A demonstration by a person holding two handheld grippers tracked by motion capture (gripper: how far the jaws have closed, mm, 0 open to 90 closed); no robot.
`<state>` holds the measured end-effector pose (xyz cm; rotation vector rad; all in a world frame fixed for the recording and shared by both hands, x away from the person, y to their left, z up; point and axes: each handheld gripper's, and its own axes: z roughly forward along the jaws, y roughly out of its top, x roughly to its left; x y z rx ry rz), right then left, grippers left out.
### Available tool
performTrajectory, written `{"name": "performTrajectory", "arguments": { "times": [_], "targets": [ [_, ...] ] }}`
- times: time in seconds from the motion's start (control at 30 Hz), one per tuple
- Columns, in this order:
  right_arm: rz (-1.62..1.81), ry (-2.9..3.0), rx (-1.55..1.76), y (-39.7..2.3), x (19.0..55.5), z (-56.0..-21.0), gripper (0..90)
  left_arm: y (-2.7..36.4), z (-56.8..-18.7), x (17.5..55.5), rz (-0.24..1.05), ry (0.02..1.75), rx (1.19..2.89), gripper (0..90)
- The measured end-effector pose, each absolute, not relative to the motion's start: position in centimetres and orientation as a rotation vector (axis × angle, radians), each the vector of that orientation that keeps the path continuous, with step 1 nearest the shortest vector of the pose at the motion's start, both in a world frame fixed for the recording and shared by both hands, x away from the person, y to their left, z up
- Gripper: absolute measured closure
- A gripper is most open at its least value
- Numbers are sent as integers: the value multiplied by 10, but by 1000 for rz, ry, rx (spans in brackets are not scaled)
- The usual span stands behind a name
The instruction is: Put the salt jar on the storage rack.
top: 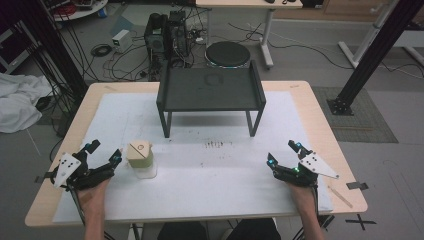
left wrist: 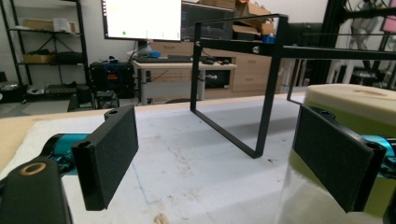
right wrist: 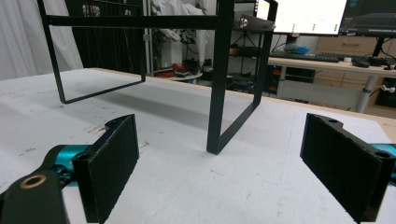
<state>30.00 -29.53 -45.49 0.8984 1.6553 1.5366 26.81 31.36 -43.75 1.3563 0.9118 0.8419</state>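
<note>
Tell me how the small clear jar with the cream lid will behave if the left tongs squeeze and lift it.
The small clear jar with the cream lid looks rigid, so it probably won't crumple. Its smooth clear wall may slip. Being short and squat, it seems unlikely to tip.

**Black, white and a touch of teal**

A white mat (top: 210,165) is covering the pale wood table (top: 320,125), showing dark speckles (top: 215,144) near its middle. The raised tray stand (top: 211,90) is showing matte black all over. The small container (top: 140,159) is wearing a cream lid over a pale yellow-green, translucent body. Both the left gripper (top: 102,153) and the right gripper (top: 282,152) are showing black jaws with teal accents, and each of the 2 is carrying a light grey plate dotted with small dark spots.
</note>
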Motion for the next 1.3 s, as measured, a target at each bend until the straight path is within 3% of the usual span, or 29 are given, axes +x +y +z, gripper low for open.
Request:
{"name": "performTrajectory", "arguments": {
  "times": [0.57, 1.3],
  "targets": [
    [1535, 1663, 903, -295, 300, -455, 107, 299, -386, 255, 667, 619, 1526, 141],
    [1541, 1649, 905, -294, 300, -455, 107, 281, -412, 268, 600, 746, 1636, 117]
  ]
}}
